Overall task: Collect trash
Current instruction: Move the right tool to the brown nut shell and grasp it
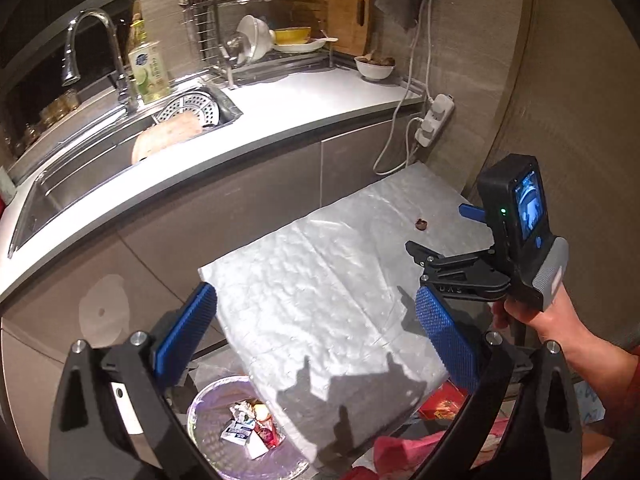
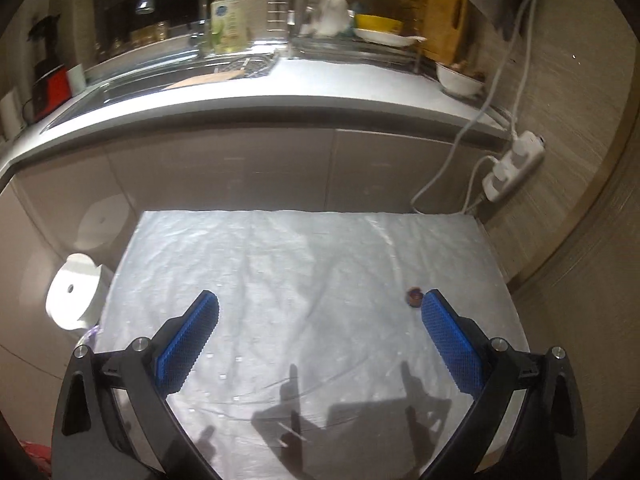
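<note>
Left gripper (image 1: pixel 316 344): jaws spread wide, nothing between the blue pads (image 1: pixel 186 332), no contact with any surface. It is angled downward over the near left edge of the table (image 1: pixel 320 280), which is covered with a crinkled clear plastic sheet; its left finger hangs past the table edge above the trash bin (image 1: pixel 244 428). Right gripper (image 2: pixel 320 344): jaws likewise spread wide and empty, pads clear of the sheet, pointing down at the table top. In the left wrist view the same right gripper (image 1: pixel 440 264) appears at the far right of the table, held by a bare hand (image 1: pixel 532 312) on its handle, forearm entering from the lower right, with a red sleeve at the frame edge. Remaining trash: one small brown scrap (image 2: pixel 414 298) lies on the sheet toward the right of the table, just beside the tip of the right gripper's right finger in the right wrist view; whether the pad touches it cannot be determined, but it is not between the jaws. From the left wrist view the scrap (image 1: pixel 421 224) lies well apart from the left gripper, near the right one. The bin stands on the floor against the table's left corner, lined with a purple bag and containing crumpled wrappers (image 1: pixel 248 428). Behind the table runs a kitchen counter (image 2: pixel 280 96) with sink (image 1: pixel 120 152).
</note>
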`<state>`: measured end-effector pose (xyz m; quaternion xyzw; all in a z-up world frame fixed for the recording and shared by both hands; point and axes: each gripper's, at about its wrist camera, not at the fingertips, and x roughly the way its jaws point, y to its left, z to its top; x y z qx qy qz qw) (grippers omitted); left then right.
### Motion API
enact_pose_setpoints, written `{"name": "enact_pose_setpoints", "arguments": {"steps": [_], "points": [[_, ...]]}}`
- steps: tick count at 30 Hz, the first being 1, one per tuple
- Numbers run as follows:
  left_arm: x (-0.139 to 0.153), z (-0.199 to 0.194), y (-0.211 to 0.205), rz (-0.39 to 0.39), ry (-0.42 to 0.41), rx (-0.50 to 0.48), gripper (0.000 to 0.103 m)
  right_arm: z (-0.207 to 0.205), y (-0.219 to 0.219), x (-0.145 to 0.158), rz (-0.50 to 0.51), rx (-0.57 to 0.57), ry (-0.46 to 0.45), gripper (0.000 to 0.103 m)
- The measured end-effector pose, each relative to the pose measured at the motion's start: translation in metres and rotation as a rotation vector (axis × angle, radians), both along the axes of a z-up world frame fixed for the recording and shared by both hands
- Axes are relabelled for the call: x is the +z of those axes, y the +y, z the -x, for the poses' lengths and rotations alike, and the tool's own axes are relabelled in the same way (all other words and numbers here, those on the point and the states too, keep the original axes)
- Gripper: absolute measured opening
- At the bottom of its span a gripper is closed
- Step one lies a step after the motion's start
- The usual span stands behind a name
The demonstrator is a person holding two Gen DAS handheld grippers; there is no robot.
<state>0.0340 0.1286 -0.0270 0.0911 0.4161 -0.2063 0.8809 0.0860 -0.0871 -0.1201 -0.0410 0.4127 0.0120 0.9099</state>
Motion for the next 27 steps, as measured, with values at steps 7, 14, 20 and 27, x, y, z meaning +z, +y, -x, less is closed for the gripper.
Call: {"name": "enact_pose_setpoints", "arguments": {"steps": [7, 14, 20, 27], "points": [[-0.017, -0.027, -0.076, -0.055, 0.059, -0.021, 0.095, -0.046, -0.093, -0.061, -0.150, -0.056, 0.098, 0.079], [-0.035, -0.047, -0.104, -0.074, 0.125, 0.013, 0.095, -0.068, -0.108, -0.091, -0.154, 0.008, 0.138, 0.070], [-0.042, -0.054, -0.103, -0.073, 0.154, 0.059, 0.095, -0.080, -0.099, -0.105, -0.105, 0.079, 0.161, 0.054], [-0.046, -0.054, -0.095, -0.083, 0.168, 0.108, 0.095, -0.077, -0.098, -0.117, -0.090, 0.089, 0.199, 0.024]]}}
